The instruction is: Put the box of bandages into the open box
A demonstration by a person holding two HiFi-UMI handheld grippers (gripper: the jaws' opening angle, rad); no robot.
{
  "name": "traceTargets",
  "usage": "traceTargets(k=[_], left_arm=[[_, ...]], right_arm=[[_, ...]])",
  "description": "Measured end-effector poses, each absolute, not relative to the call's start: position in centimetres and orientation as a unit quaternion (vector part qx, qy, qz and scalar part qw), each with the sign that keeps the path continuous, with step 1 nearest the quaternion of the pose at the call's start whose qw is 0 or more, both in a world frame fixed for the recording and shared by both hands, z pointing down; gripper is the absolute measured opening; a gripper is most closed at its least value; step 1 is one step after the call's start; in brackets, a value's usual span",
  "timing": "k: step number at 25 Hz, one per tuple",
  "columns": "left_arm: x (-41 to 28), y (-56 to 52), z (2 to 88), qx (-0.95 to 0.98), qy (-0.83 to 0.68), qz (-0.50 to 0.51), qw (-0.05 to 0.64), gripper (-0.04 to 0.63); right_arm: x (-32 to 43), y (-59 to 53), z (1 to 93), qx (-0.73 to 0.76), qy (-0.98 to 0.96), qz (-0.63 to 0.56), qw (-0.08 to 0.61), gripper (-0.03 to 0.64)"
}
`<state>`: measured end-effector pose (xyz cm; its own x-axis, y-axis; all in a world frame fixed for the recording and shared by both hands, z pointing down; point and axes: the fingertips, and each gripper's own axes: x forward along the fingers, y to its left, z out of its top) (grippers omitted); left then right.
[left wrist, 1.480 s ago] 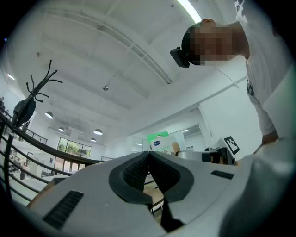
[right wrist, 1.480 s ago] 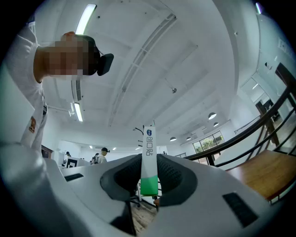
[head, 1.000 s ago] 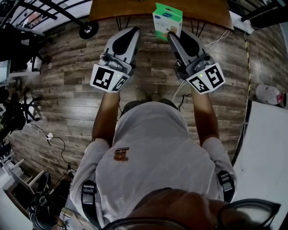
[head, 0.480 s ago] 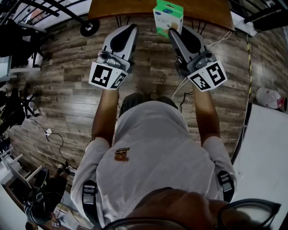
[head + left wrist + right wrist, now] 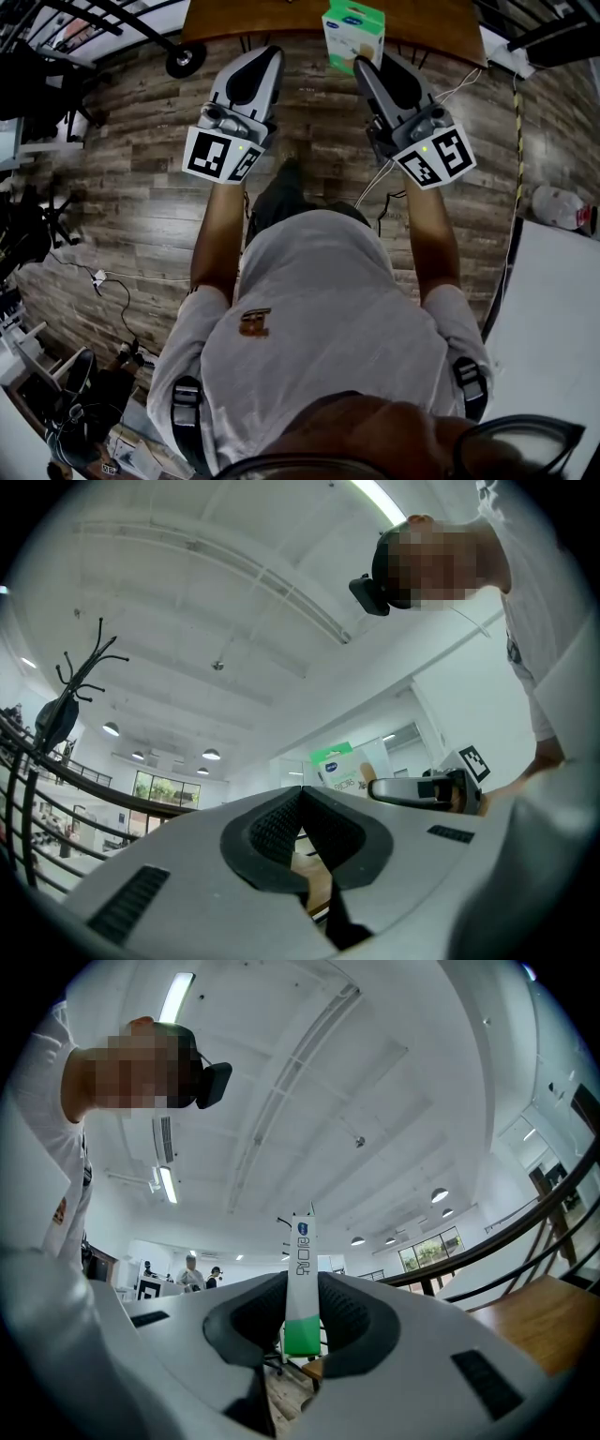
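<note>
A wood-plank floor (image 5: pixel 122 206) filled most of the head view, with a tangle of dark frames and cords along its left side. On it stood the person, whose grey shirt (image 5: pixel 319 319) took up the lower middle of the view and whose bare forearms reached forward. At the top edge lay a brown wooden table (image 5: pixel 244 14) on thin dark legs, and a white surface (image 5: pixel 553 328) cut in at the lower right. The left gripper (image 5: pixel 267 54) pointed toward the table's near edge. In its own view its dark ribbed pads (image 5: pixel 281 822) met at the tips with nothing between them, so the left gripper (image 5: pixel 302 797) was closed and empty. The right gripper (image 5: pixel 361 64) was held alongside it, well apart from it, also aimed at the table. Its jaws were clamped on the box of bandages (image 5: pixel 353 33), a white box with a green top that stood upright at the tip, overlapping the table's near edge in the head view. The right gripper view showed that box (image 5: pixel 300 1288) edge-on as a narrow strip pressed between the two pads, rising past them. The left gripper view caught its broad face (image 5: pixel 342 766) just beside the other gripper. Each gripper carried a cube with square markers, the left cube (image 5: pixel 220 155) and the right cube (image 5: pixel 433 157), near the wrist. A thin white cable (image 5: pixel 375 187) hung below the right one.
</note>
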<state>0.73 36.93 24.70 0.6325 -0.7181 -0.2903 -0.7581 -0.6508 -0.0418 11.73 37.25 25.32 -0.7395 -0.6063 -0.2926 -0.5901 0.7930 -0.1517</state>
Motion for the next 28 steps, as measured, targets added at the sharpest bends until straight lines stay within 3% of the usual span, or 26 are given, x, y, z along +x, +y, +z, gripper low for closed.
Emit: traceTargets(k=[11,19,28], left_arm=[[-1.5,24.3,24.6,-0.903,0.403,0.125,0.084,0.020],[-0.6,22.2,27.0,-0.912,0.384,0.119,0.088,0.020],[-8.7,2.8,26.8,-0.916,0.378,0.112,0.078,0.020]], right_arm=[[9.2,25.1,24.8,-0.328,0.932,-0.016,0.151,0.104],[9.8,23.5,27.3,-0.342,0.927,-0.013,0.152,0.104],[1.7,4.1,27.1,-0.351,0.927,-0.021,0.128,0.104]])
